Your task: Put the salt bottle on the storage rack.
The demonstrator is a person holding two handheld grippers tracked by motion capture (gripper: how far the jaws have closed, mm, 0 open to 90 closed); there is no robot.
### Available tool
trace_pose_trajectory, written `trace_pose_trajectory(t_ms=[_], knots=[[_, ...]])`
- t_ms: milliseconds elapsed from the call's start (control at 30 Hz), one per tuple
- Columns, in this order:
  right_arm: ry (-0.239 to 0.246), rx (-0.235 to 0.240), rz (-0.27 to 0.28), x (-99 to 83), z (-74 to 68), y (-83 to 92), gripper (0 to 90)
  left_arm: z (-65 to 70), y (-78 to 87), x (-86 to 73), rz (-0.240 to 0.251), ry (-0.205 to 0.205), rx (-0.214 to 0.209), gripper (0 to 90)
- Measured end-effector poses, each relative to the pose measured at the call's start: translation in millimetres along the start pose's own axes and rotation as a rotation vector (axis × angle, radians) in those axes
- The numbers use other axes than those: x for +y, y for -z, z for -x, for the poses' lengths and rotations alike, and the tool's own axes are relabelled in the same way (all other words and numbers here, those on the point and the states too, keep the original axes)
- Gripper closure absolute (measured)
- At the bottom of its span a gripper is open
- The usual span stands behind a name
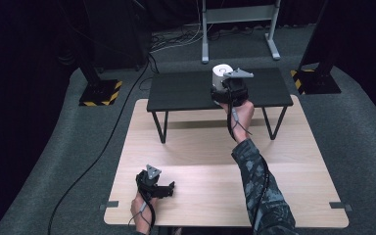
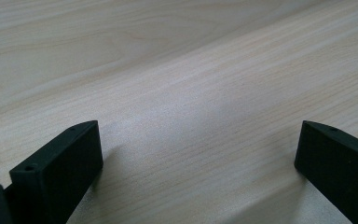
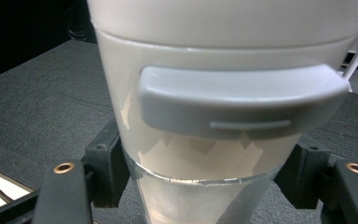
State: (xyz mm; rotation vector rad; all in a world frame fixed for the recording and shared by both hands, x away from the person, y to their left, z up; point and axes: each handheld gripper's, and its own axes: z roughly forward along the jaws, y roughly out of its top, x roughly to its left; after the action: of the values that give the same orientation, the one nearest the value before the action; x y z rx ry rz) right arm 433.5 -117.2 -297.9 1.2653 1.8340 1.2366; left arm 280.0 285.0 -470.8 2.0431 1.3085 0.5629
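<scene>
Right gripper (image 3: 200, 186) jaws tight on white container (image 3: 214, 93); left gripper (image 2: 198, 158) jaws wide.

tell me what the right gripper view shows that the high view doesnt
Right gripper view alone: the grey curved tab on the white plastic container, its clear lower section, and the fingers pressed against its sides. High view alone: the light wooden table, and the left gripper resting open on it. Both share the container, the right gripper and the black raised shelf.

Black bench (image 1: 186, 90) on wooden table (image 1: 200, 171).
</scene>
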Motion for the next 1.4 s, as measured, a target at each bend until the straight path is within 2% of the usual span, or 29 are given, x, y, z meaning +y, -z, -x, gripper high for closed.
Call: trace_pose_trajectory(t_ms=[100, 167, 200, 267, 367, 467, 567, 700, 800, 900, 967, 1000, 1033, 1067, 1100, 1200, 1267, 1400], knots=[[-0.001, 0.005, -0.003, 0.2, 0.9, 0.2, 26.3, 0.0, 0.0, 0.0, 0.000, 0.000, 0.000, 0.2], [0.005, 0.034, -0.019, 1.3, 5.6, -1.7, 4.6, 0.0, 0.0, -0.1, 0.000, 0.000, 0.000, 0.2], [0.007, 0.035, -0.033, 2.3, 5.4, -2.4, 1.3, 0.0, 0.0, 0.0, 0.000, 0.000, 0.000, 0.2], [0.022, 0.029, -0.043, -0.1, 4.0, -0.4, 0.0, 0.0, 0.0, 0.0, 0.000, 0.000, 0.000, 0.2], [0.028, 0.050, -0.049, -7.1, 10.2, 8.3, 0.0, 0.3, -0.1, -0.2, 0.001, 0.001, 0.001, 0.3], [0.037, 0.057, -0.049, -14.9, 16.8, 20.8, 0.0, 0.3, 0.0, 0.0, 0.000, 0.001, 0.001, 0.2], [0.052, 0.043, -0.051, -26.5, 21.6, 38.9, 0.0, 0.5, -0.1, -0.2, 0.001, 0.002, 0.002, 0.2], [0.052, 0.009, -0.029, -60.2, 29.5, 72.9, 0.0, 0.7, -0.1, -0.2, 0.001, 0.002, 0.003, 0.3], [0.055, -0.011, -0.036, -88.1, 37.4, 96.0, 0.0, 0.7, -0.1, -0.2, 0.001, 0.002, 0.003, 0.3], [0.079, -0.040, -0.050, -116.5, 45.8, 115.0, 0.0, 1.1, 0.1, -0.4, 0.002, 0.000, 0.003, 0.3], [0.072, -0.055, -0.078, -136.9, 55.0, 126.9, 0.0, 1.0, 0.1, -0.4, 0.002, 0.000, 0.003, 0.3], [0.056, -0.054, -0.088, -151.5, 62.8, 134.0, 0.0, 1.0, 0.1, -0.4, 0.001, 0.000, 0.003, 0.3], [0.049, -0.059, -0.096, -157.1, 65.1, 136.4, 0.0, 1.0, 0.1, -0.4, 0.001, 0.000, 0.003, 0.2], [0.026, -0.070, -0.128, -172.9, 71.5, 142.9, 0.0, 1.0, 0.1, -0.4, 0.001, 0.000, 0.003, 0.2], [0.022, -0.070, -0.133, -179.4, 74.2, 144.9, 0.0, 1.0, 0.1, -0.4, 0.002, 0.000, 0.003, 0.3], [-0.011, -0.118, -0.185, -214.7, 79.9, 154.6, 0.0, 1.0, 0.0, -0.2, 0.001, 0.001, 0.003, 0.2], [-0.062, -0.138, -0.211, -239.1, 87.3, 160.7, 0.0, 1.0, 0.0, -0.2, 0.001, 0.002, 0.003, 0.2], [-0.130, -0.173, -0.249, -264.9, 98.7, 167.0, 0.0, 1.1, -0.1, -0.2, 0.001, 0.003, 0.004, 0.2]])
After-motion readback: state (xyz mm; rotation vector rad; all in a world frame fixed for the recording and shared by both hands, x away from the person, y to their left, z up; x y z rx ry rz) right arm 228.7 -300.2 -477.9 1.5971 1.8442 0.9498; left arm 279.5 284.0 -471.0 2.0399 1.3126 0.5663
